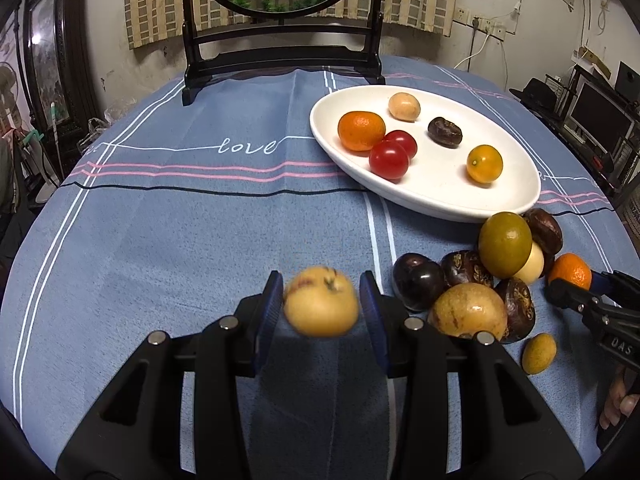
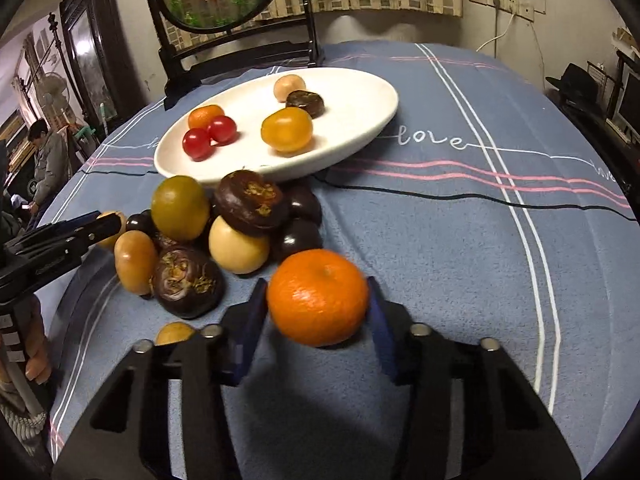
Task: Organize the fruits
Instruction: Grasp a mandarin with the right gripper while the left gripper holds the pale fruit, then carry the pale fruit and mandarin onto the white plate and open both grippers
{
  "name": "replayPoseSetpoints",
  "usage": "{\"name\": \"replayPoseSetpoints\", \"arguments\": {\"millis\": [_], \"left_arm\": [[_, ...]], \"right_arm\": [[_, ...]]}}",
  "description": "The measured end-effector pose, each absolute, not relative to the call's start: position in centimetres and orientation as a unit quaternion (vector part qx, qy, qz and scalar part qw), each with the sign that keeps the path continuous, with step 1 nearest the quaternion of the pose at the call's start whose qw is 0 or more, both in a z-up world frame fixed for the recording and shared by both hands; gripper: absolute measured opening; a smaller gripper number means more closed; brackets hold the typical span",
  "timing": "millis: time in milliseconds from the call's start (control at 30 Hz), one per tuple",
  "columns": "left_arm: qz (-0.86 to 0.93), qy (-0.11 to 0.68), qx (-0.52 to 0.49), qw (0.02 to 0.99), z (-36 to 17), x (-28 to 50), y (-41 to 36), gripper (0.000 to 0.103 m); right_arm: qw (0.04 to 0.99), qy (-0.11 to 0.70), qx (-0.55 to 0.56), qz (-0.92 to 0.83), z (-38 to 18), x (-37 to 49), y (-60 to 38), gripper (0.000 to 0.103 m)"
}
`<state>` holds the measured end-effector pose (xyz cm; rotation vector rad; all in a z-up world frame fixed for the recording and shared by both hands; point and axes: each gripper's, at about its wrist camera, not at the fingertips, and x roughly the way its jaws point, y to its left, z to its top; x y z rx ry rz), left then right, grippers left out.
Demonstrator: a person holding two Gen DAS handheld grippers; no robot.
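Observation:
My left gripper (image 1: 321, 306) is shut on a yellow loquat (image 1: 321, 301), held above the blue tablecloth left of the fruit pile (image 1: 480, 280). My right gripper (image 2: 318, 308) is shut on an orange mandarin (image 2: 318, 297), just right of the pile (image 2: 208, 232). The white oval plate (image 1: 440, 188) behind the pile holds several fruits: a mandarin (image 1: 361, 130), two cherry tomatoes (image 1: 389, 160), a dark chestnut (image 1: 445, 132), a kumquat (image 1: 484, 163) and a pale loquat (image 1: 404, 106). The plate also shows in the right wrist view (image 2: 360, 120). The right gripper appears at the right edge of the left wrist view (image 1: 568, 282).
The pile holds dark water chestnuts (image 2: 252, 204), a green-yellow fruit (image 2: 180, 208), pale round fruits (image 2: 238, 250) and a small loquat (image 1: 539, 353). A black-framed round screen (image 1: 280, 20) stands at the table's far edge. A person (image 2: 48, 160) stands at far left.

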<state>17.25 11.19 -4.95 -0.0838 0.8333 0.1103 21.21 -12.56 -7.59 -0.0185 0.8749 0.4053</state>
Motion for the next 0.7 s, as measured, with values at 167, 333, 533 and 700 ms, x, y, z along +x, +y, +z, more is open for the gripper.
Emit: {"name": "replayPoseSetpoints", "arguments": {"millis": [167,333,533,700], "left_arm": [[0.051,0.414,-0.045,0.908,-5.3,17.4,11.3,0.041],[0.045,0.434,-0.06,0.898,-6.2,18.0,11.7,0.041],[0.033,0.436,-0.086,0.895,-6.4,18.2,12.4,0.039],[0.031,0.415,-0.081,0.906,-5.7,17.6,12.1,0.039]], "right_arm": [[0.884,0.423,0.003,0.2,-7.7,21.3,-12.9,0.046],[0.884,0.423,0.001,0.199,-7.6,21.2,-12.8,0.046],[0.883,0.424,0.008,0.202,-7.7,21.3,-13.0,0.046],[0.884,0.419,0.023,0.207,-7.4,21.2,-13.4,0.046]]}}
